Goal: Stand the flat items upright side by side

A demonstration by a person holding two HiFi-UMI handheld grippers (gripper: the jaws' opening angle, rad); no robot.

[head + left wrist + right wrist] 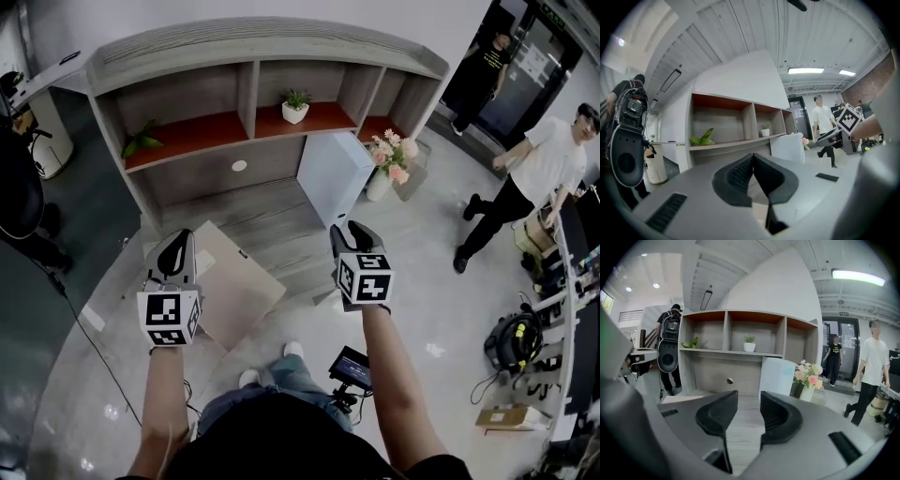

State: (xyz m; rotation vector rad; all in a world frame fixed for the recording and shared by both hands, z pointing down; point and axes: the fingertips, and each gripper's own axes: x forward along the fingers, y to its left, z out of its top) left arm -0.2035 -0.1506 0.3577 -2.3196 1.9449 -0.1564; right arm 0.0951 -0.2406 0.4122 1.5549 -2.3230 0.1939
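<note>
A white flat box stands upright on the grey desk surface under the shelves; the right gripper view shows it as well. A beige flat panel lies flat at the desk's near edge. My left gripper hovers over the panel's left part, its jaws shut on nothing. My right gripper hangs in front of the white box and apart from it. Its jaws stand open with a narrow gap and nothing between them.
The shelf unit holds a small potted plant and green leaves. A vase of flowers stands right of the white box. People stand at the right and far left. A small monitor hangs near my legs.
</note>
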